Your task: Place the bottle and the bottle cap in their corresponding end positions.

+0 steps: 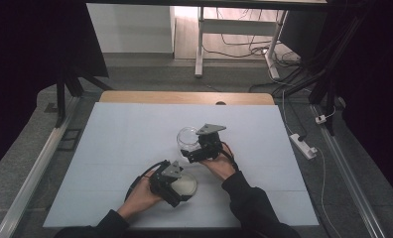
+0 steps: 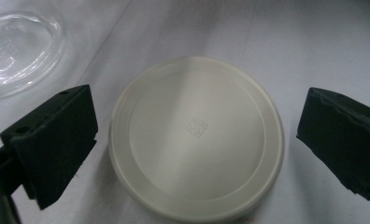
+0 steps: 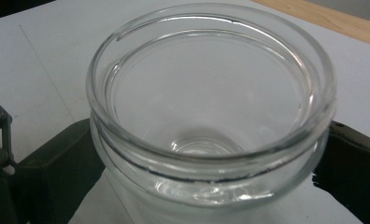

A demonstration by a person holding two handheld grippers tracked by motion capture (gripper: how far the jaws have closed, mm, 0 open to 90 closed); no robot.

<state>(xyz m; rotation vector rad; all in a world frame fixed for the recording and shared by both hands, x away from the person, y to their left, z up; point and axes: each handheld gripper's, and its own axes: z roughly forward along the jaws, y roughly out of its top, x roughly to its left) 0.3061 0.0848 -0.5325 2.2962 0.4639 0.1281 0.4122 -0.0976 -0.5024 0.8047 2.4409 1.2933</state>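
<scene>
A round cream lid [image 1: 188,182] [image 2: 197,135] lies flat on the white table sheet [image 1: 125,134], near its front edge. My left gripper [image 1: 178,186] [image 2: 197,140] hangs over it, open, one jaw on each side with a gap to the rim. A clear, empty glass jar [image 1: 186,137] [image 3: 211,93] stands upright just behind and to the right. My right gripper [image 1: 194,148] [image 3: 211,177] is shut on the jar, its jaws pressed against the glass wall below the rim. The left gripper view catches the jar [image 2: 15,51] at its top left.
The white sheet covers a wooden table whose bare edge [image 1: 184,97] shows at the back. Off the table, a power strip [image 1: 303,145] and cables lie on the floor at the right, and a white desk frame [image 1: 199,44] stands behind.
</scene>
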